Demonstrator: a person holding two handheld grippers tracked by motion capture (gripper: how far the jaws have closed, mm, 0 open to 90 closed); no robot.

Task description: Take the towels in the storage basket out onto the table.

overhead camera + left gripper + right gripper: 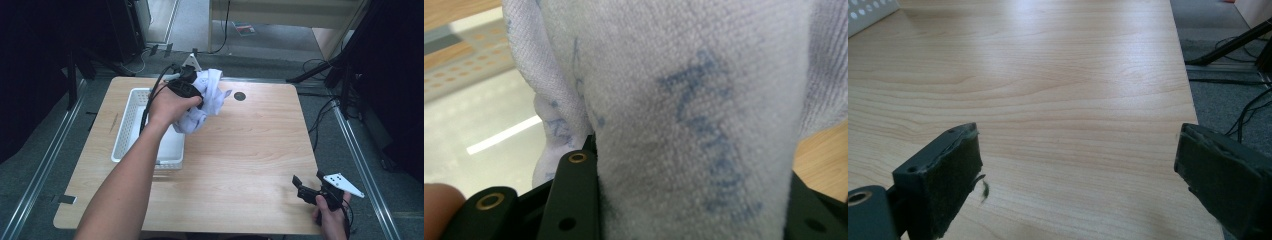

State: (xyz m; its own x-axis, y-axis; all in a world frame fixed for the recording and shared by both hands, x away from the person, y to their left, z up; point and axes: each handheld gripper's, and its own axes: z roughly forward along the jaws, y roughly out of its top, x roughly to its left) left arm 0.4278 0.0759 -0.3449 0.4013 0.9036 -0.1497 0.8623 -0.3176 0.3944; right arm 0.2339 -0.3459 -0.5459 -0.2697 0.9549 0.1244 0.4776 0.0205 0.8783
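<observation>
right gripper (306,187) jaws spread over wood table (250,150) | left gripper (186,90) pinching white cloth (205,100) | grey carpet floor (360,150)

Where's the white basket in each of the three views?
High view: white basket on the table's left half, partly behind the forearm, the cloth held by the left gripper at its far right corner.
Left gripper view: perforated wall and floor at left, behind the cloth.
Right gripper view: a corner at top left.
Shared landmark: the wooden table.
</observation>
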